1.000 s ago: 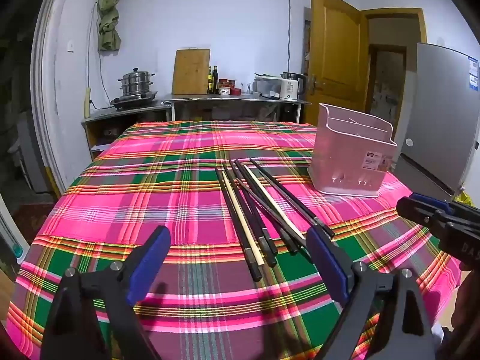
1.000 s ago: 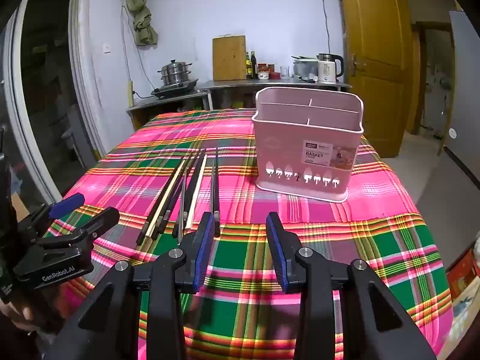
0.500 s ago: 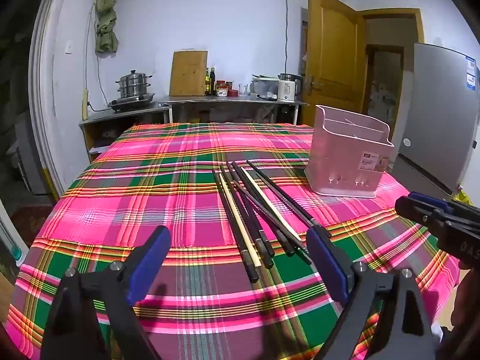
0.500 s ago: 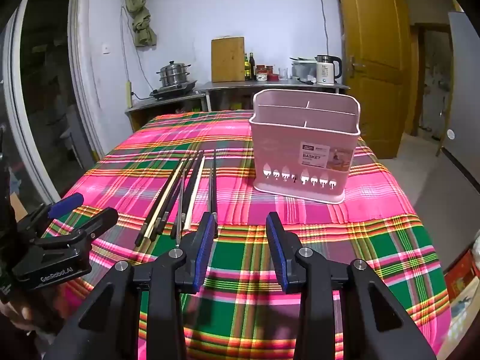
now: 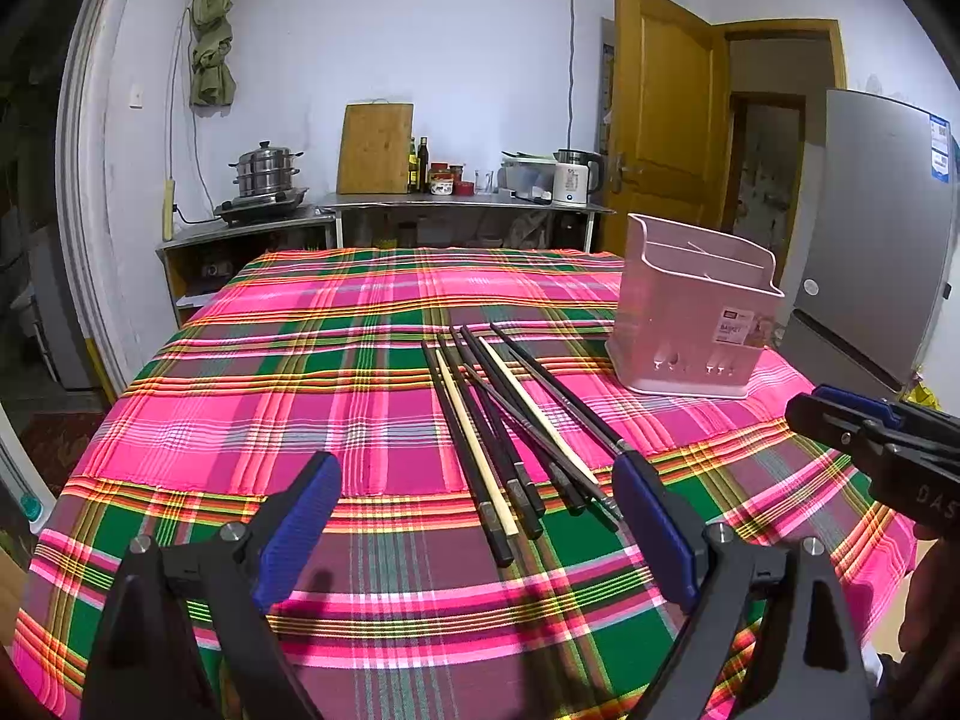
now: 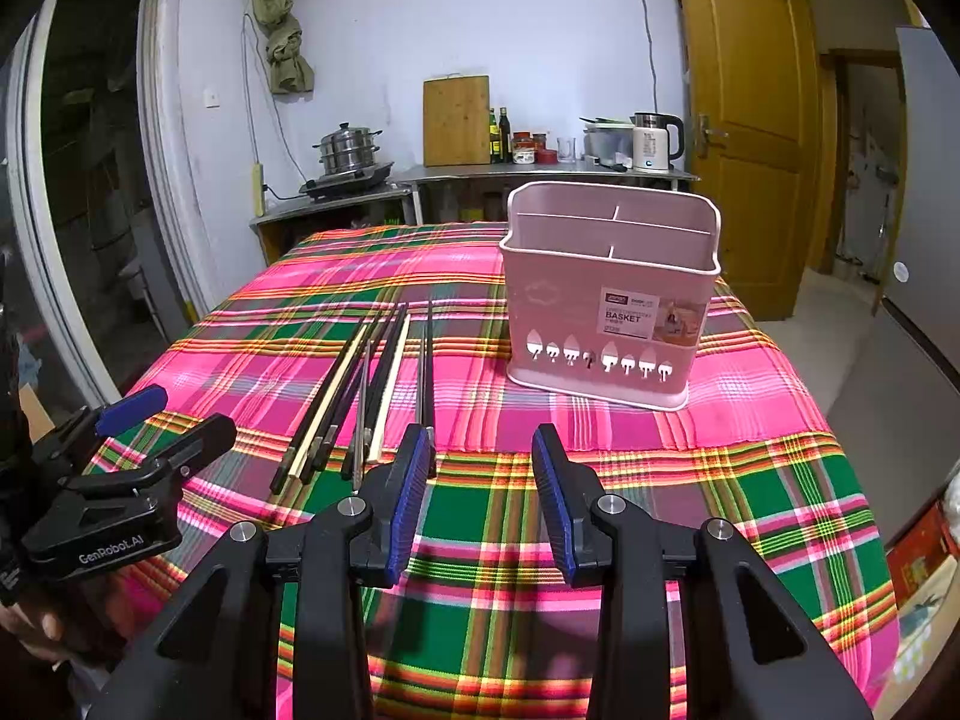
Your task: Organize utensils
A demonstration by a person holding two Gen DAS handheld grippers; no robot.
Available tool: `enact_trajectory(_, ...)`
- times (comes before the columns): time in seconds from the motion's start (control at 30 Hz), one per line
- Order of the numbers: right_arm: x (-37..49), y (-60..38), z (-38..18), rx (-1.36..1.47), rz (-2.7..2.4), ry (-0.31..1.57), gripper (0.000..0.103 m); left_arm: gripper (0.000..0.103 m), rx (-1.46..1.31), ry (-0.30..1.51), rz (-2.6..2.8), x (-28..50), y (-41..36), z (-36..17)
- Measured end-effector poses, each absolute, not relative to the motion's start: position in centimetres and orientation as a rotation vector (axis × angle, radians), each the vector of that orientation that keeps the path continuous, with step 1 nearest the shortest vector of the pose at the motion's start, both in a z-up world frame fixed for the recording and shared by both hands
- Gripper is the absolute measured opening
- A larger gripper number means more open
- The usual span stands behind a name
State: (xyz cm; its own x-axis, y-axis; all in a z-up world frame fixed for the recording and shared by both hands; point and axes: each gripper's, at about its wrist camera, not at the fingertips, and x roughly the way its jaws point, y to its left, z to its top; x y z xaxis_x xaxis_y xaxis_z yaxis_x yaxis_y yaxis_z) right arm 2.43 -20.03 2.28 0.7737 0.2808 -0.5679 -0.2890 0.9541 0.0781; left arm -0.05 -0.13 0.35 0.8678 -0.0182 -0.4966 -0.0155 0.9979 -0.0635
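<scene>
Chopsticks [image 5: 510, 426] lie in a row on the tablecloth [image 5: 270, 372], just left of the pink basket [image 5: 690, 324]. Left gripper [image 5: 480, 516] spread wide, empty, chopstick ends between its fingers. Right gripper [image 6: 480, 480] also spread, empty, chopsticks just left of its left finger [image 6: 411, 480].

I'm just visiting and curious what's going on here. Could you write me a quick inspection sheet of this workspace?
Surface: table under a pink plaid tablecloth.
Job's things: chopsticks, dark and pale, lying loose side by side; pink basket upright to their right, visible compartments empty.
Clutter: nothing seen on the table.
Grippers: left gripper open wide, empty; right gripper open, empty.
Cables: one runs down the wall to the stove.
Surroundings: counter with steamer pot, cutting board, kettle; wooden door.
</scene>
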Motion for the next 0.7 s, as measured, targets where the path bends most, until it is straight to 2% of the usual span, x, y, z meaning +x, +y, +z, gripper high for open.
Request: enact_trajectory(0.7, 2.32, -19.91, 2.22, -0.016, 0.307, 0.613, 0.037, 0.093, -0.061, 0.522, -0.010, -0.13, -0.66, 0.40)
